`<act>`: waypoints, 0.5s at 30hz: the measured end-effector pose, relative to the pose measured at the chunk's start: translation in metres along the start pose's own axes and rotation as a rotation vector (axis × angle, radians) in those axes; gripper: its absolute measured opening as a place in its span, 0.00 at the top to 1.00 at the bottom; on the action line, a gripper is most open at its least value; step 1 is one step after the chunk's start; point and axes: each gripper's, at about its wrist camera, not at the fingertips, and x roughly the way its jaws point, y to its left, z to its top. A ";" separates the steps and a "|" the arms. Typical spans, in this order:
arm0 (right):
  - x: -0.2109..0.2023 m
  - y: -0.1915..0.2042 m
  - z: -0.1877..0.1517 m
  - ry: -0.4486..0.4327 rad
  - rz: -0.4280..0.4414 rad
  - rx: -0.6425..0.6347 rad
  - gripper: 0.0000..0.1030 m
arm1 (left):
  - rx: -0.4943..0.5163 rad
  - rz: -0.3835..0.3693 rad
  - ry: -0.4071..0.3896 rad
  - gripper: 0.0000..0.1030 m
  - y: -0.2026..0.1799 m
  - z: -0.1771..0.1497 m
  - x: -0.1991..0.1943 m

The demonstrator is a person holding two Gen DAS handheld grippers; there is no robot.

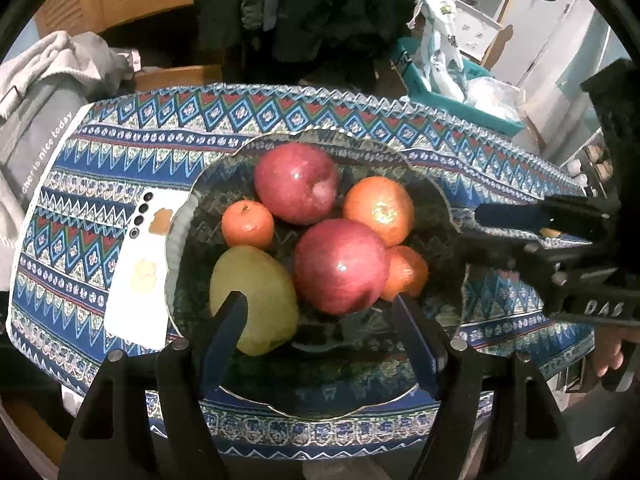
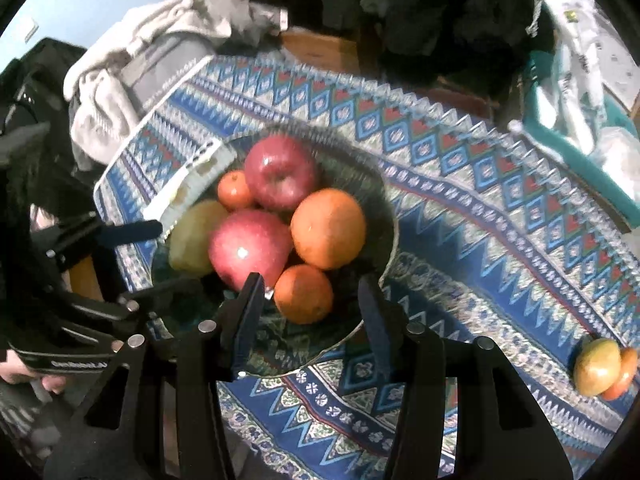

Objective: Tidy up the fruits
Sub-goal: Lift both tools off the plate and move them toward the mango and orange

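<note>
Left wrist view: the left gripper (image 1: pixel 320 304) hangs over the near rim of the glass bowl (image 1: pixel 320 414), its fingers released and spread wide, with nothing between the pads. The green pear (image 1: pixel 264 292) lies just behind the left finger. A red apple (image 1: pixel 340 266) sits beyond the gap, nearer the right finger, with a small orange (image 1: pixel 406 276) tucked against it. Further beyond the fingertips lie a tangerine (image 1: pixel 248 224), a large orange (image 1: pixel 378 208) and a second red apple (image 1: pixel 296 182). Outside the left finger, a white phone (image 1: pixel 136 272) lies on the patterned tablecloth (image 1: pixel 80 240), touching the bowl. Past it, grey fabric (image 1: pixel 44 152) reads "is nice today". The right gripper's body carries the letters "DAS" (image 1: pixel 604 308).

In the right wrist view, the right gripper (image 2: pixel 312 280) has its fingers parted. The small orange shows between them, and the right pad is clear of it. A label on the left gripper's body is too blurred to read. Well outside the right finger, a yellow-red fruit (image 2: pixel 596 366) and an orange one (image 2: pixel 624 372) lie touching on the cloth.
</note>
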 end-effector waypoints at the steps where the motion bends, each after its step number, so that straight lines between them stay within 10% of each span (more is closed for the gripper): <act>1: -0.007 0.000 0.001 -0.015 -0.009 0.000 0.52 | 0.000 -0.004 -0.006 0.26 -0.002 0.001 -0.003; 15: -0.087 -0.009 0.003 -0.179 -0.075 0.048 0.47 | 0.036 -0.057 -0.111 0.26 -0.036 0.017 -0.049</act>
